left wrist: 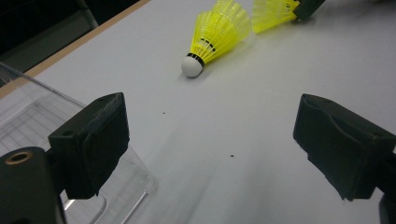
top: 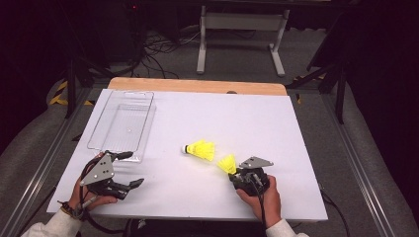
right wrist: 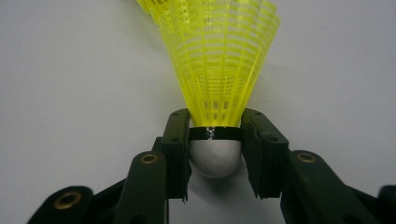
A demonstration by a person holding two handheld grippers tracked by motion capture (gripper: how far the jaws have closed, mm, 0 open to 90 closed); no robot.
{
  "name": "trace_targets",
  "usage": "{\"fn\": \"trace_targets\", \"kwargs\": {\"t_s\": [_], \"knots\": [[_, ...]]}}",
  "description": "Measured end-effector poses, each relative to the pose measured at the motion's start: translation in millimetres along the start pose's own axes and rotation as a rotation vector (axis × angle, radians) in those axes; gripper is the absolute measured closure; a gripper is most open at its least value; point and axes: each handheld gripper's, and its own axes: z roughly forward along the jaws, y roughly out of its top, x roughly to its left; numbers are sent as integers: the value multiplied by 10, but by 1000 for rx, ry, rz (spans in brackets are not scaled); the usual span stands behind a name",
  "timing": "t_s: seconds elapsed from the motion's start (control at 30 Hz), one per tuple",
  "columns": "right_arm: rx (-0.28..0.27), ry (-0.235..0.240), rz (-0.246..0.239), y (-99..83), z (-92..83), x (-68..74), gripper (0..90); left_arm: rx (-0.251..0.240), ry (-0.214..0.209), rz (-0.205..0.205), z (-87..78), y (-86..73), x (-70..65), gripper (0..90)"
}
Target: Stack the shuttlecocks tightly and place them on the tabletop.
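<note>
right gripper jaws pinch the held shuttlecock at its white cork on the table's near right, so lift straight without squeezing the skirt, clear the second shuttlecock, head for clear bin; left gripper wide open, empty.

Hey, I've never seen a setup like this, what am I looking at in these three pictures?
A person at a white table holds a hand-operated gripper in each hand. The high view looks down from above; the other two come from cameras riding on the grippers. The right gripper has its jaws closed on the white cork of a yellow shuttlecock. The left gripper is open, holding nothing. A second shuttlecock lies on the table, and a clear plastic tray sits at the left.
</note>
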Motion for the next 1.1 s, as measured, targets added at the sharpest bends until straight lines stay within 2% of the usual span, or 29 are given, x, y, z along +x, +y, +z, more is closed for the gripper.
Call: {"fn": "trace_targets", "kwargs": {"t_s": [0.13, 0.2, 0.27, 0.37, 0.43, 0.5, 0.57, 0.6, 0.67, 0.73, 0.8, 0.83, 0.87, 0.9, 1.0, 1.03, 1.1], "knots": [[9, 3, -2, -6, 34, -32, 451, 0, 0, -2, 4, 1, 1, 115], [5, -4, -12, 7, 33, -59, 375, -1, 0, -2, 9, 0, 2, 115], [-8, 8, -39, 43, 21, -88, 322, 3, -2, 0, 12, 1, 1, 115], [-50, 29, -135, 159, -4, -121, 234, 2, -5, -1, 14, 0, 1, 115], [-72, 60, -207, 268, -28, -135, 213, 3, -3, 1, 16, 2, 3, 115], [-99, 74, -238, 374, -42, -151, 169, 1, -1, 1, 17, 5, 3, 114], [-97, 98, -274, 466, -29, -155, 170, -1, -2, -2, 23, 6, 3, 114], [-84, 116, -309, 529, -4, -148, 170, -1, -2, -3, 25, 7, 3, 113], [-78, 136, -340, 595, 23, -139, 201, 0, -4, -5, 30, 5, 3, 113], [-66, 180, -392, 662, 57, -128, 269, 2, -7, -7, 31, 3, -1, 113], [-25, 188, -449, 705, 99, -93, 341, 0, -9, -8, 30, 0, 1, 113], [9, 192, -483, 716, 126, -76, 415, 3, -10, -6, 29, -1, 4, 113], [9, 192, -483, 716, 126, -76, 415, 3, -10, -6, 29, -1, 4, 113], [20, 198, -502, 720, 136, -71, 450, 2, -10, -5, 28, -2, 5, 113], [25, 204, -504, 721, 129, -81, 539, 1, -11, -6, 27, -3, 8, 113], [24, 209, -495, 719, 112, -101, 601, -1, -11, -9, 29, -3, 6, 113], [25, 217, -484, 715, 101, -117, 631, 3, -11, -4, 32, 0, 5, 114]]}}
